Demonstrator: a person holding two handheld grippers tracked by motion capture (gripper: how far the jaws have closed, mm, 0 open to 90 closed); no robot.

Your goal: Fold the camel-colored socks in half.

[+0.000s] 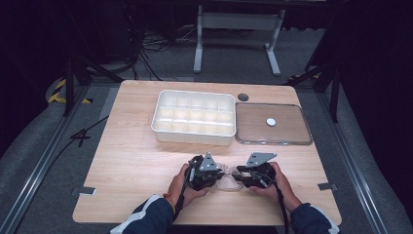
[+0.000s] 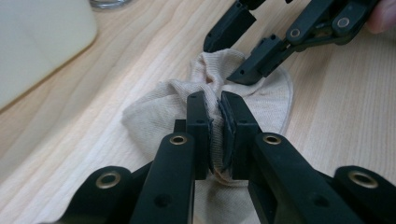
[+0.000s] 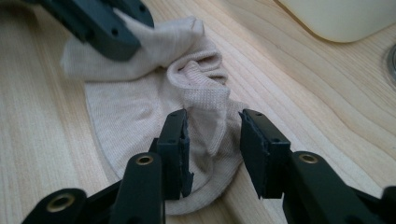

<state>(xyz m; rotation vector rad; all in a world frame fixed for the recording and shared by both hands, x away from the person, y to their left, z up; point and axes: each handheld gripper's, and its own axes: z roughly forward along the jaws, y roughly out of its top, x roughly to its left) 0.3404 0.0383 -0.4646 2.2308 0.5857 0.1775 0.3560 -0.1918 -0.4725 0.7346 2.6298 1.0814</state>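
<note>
Left claw (image 2: 215, 112) pinched tight on the small beige knit sock (image 2: 177, 100), lying near the front of the pale wooden surface (image 1: 131, 161). Right claw (image 3: 212, 135) half open, straddling a raised fold – not gripping. Sock soft, light, limp – best held at bunched ridges.

White compartment tray (image 1: 194, 117) on wooden worktop (image 1: 126, 161), well beyond fingers, empty. Clear lid (image 1: 272, 124) just right of tray, flat, 1 white round spot on it. Dark round grommet (image 1: 243, 97) behind lid.
</note>
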